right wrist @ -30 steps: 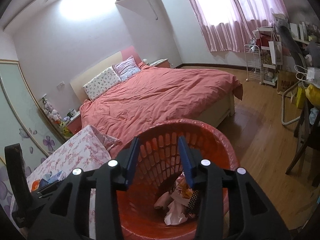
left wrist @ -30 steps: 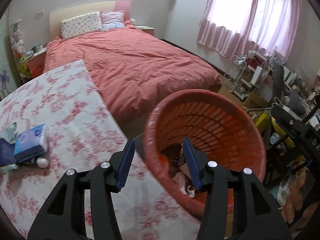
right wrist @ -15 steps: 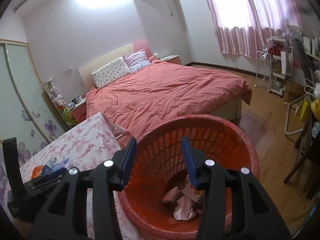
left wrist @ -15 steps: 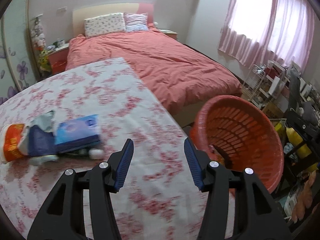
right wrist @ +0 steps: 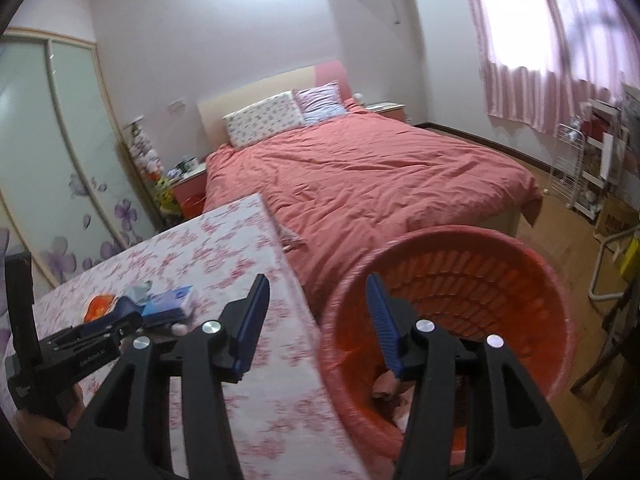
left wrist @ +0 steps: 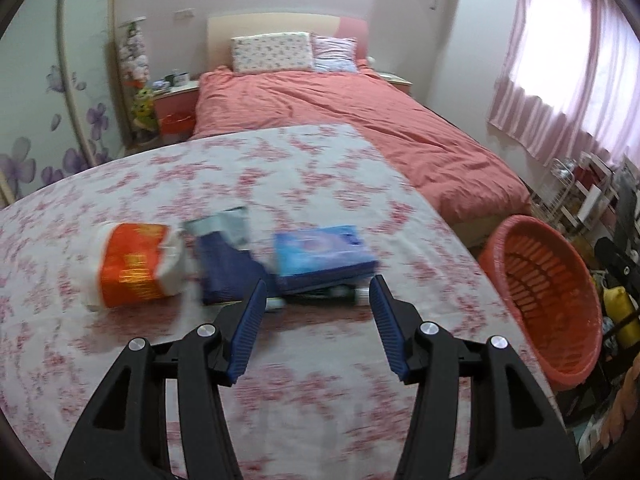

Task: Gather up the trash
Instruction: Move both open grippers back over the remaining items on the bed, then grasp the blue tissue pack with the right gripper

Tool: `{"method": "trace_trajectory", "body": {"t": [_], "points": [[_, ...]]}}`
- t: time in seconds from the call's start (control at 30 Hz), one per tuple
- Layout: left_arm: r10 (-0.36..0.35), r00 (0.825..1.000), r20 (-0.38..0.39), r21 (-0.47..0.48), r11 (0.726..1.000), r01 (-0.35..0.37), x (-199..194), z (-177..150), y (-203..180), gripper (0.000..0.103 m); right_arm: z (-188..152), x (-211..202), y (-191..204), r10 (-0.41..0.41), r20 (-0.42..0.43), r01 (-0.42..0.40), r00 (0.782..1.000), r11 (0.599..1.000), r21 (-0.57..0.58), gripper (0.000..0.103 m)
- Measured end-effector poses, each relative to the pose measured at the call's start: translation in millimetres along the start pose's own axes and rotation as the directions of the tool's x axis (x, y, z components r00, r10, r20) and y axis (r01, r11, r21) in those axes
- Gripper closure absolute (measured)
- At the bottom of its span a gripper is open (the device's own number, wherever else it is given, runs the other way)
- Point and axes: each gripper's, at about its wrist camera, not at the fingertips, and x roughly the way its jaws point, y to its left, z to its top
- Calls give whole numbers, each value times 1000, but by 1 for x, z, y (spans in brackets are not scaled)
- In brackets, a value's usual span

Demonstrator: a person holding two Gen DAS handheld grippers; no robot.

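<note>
Both grippers — left (left wrist: 318, 284), right (right wrist: 316, 280) — gape empty; basket (right wrist: 532, 264) beside littered table (left wrist: 320, 184).

Small pale lettering on the left gripper's black body (right wrist: 76, 354), too blurred to read, print on the orange packet (left wrist: 134, 266) and blue pack (left wrist: 320, 250) near the tabletop's middle likewise illegible

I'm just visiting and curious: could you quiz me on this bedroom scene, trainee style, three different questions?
1. True or false: the left tongs hold a packet.
2. Where does the basket stand: A on the bed, B beside the table, C on the table?
3. Fill in: the packet left of the blue ones is white and ____.

Key: 1 false, they are empty. 2 B. 3 orange.
</note>
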Motion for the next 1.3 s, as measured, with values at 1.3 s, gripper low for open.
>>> {"method": "trace_trajectory", "body": {"t": [1.3], "points": [[137, 990, -14, -142, 980, -138, -24, -35, 131, 44, -40, 149, 192, -25, -287, -46, 958, 970, -237, 18]]}}
